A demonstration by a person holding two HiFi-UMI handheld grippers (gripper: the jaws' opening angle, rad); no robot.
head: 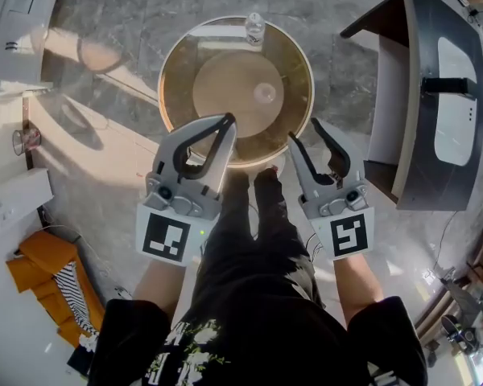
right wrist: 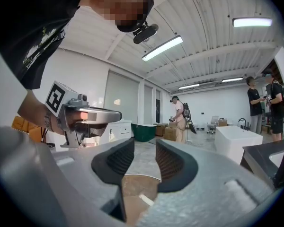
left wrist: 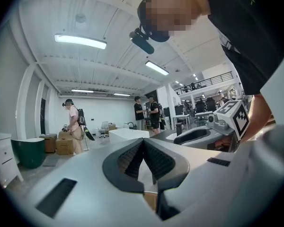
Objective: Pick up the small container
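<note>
Over near edge of round table (head: 167, 79), left gripper (head: 228, 121) hovering, jaws together, empty; right gripper (head: 303, 130) hovering, jaws apart, empty, reading as picker. At far rim, well apart, small container (head: 255, 27) standing, perhaps clear jar.

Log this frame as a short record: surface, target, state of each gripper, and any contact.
surface: round table, in front of the person
target: small clear container, at the table's far edge
left gripper: jaws together, empty
right gripper: jaws apart, nothing between them
position: both grippers at the table's near edge, side by side
contact: neither gripper touches the container
task status: container not yet picked up
</note>
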